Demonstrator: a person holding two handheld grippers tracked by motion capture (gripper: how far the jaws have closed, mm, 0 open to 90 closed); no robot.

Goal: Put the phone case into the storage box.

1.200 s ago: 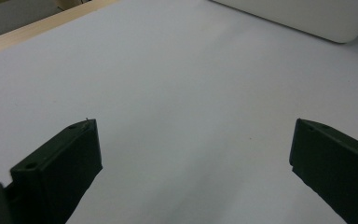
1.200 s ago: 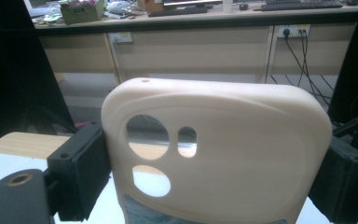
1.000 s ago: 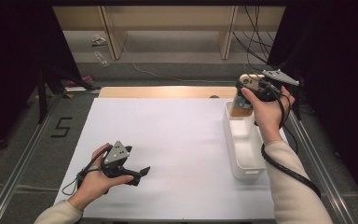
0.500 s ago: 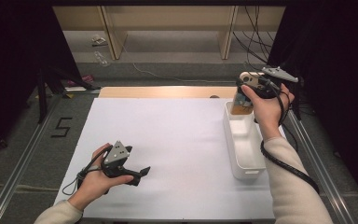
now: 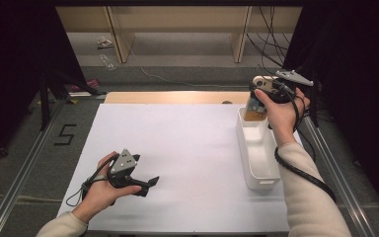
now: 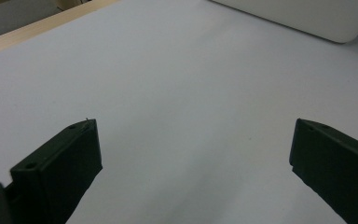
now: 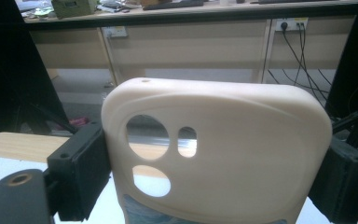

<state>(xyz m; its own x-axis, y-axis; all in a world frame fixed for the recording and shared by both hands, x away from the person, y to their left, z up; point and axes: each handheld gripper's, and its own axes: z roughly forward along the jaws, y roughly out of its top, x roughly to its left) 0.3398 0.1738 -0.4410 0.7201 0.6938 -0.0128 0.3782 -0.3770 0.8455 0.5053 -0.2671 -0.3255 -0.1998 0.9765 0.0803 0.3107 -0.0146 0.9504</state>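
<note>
At the near left of the white table top (image 5: pixel 192 148), the person's left hand (image 5: pixel 101 190) holds the left gripper (image 5: pixel 145 183) low over the sheet. Its black jaws point to the right, toward the white bin. In the left gripper view the two jaws stand far apart with nothing between them, just bare white table under them. A corner of the bin (image 6: pixel 303 16) shows at the top of that view.

A black number 5 (image 5: pixel 65 134) is marked on the grey floor to the left of the table.

On the right side of the table sits the long white bin (image 5: pixel 256 148). Its long side runs from the near edge toward the far edge.

Above the far end of the bin, the right hand (image 5: pixel 281 111) holds the right gripper (image 5: pixel 256 101) up in the air. The jaws are closed on a cream phone case (image 7: pixel 219 154), one jaw pressing on each long side. In the right gripper view the case stands up tall, with its long side going up and down. Its camera holes are at the upper left, and its top end points up, away from the gripper. In the high view the case (image 5: pixel 254 104) hangs over the far end of the bin, and I cannot tell if it touches the bin.

Behind the table there is a wooden desk (image 7: pixel 191 44) with cables (image 7: pixel 291 46) hanging down.
</note>
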